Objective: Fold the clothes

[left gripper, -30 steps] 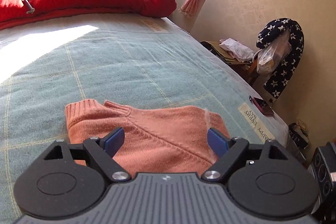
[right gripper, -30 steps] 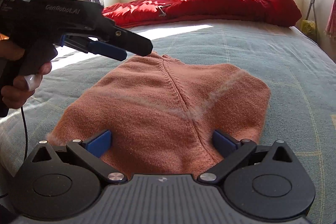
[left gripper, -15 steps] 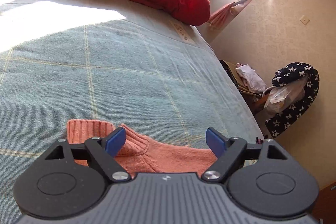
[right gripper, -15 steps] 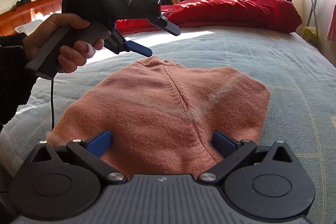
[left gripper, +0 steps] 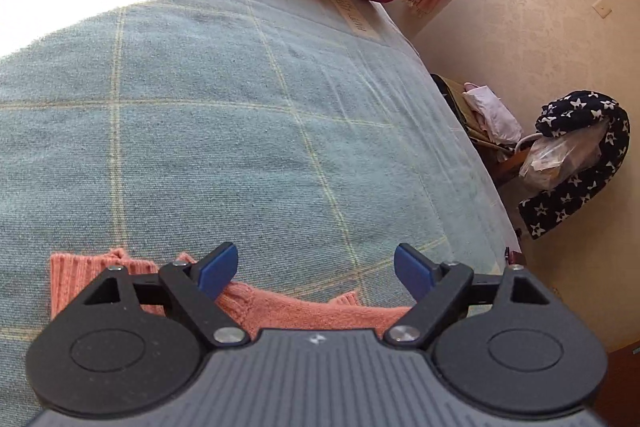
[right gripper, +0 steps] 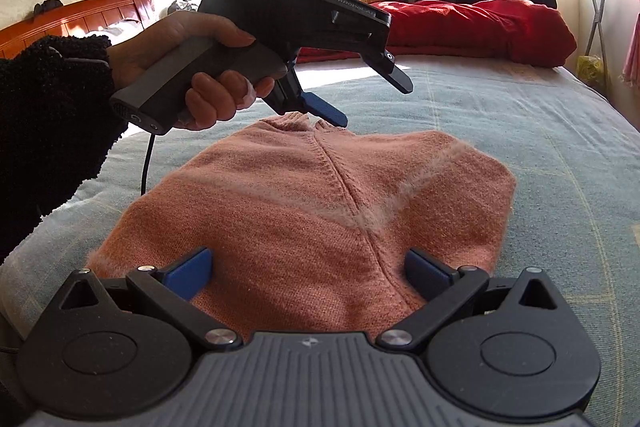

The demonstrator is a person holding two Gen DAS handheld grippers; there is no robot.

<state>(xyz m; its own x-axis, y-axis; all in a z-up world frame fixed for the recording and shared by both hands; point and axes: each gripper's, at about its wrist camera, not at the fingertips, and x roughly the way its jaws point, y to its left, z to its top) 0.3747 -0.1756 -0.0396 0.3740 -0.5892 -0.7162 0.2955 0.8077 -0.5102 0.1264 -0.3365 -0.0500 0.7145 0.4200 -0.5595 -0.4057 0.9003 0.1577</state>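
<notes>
A: Sweater point(right gripper: 320, 211), salmon-pink knit, lay flat and partly folded on the blue-green checked bedspread point(left gripper: 248, 155), collar toward the far side. Where did the left gripper point(left gripper: 316, 265) stand?

B: Over the collar end. In the right wrist view its lower blue pad hung just above the ribbed neck, the upper finger well clear, jaws spread wide and nothing between them. A person's hand point(right gripper: 200, 67) in a dark fuzzy sleeve point(right gripper: 52, 115) held its grip.

A: And compared with a second earlier?

B: The left gripper had travelled from the near left of the garment across to the collar and dipped lower. Its own camera confirmed this: a second earlier most of the sweater's body filled the lower frame, whereas at this moment only the collar and the top edge showed just beyond the pads.

A: The right gripper point(right gripper: 310, 271)?

B: It had stayed put at the near hem, fingers spread apart, sweater below and between them but not pinched.

A: Meaning for the task?

B: Judged from the layout, the collar end was being lined up for a pinch, probably to carry it toward the hem. No grasp had been made yet. The red quilt point(right gripper: 472, 27) lay well apart at the bed's far end.
</notes>
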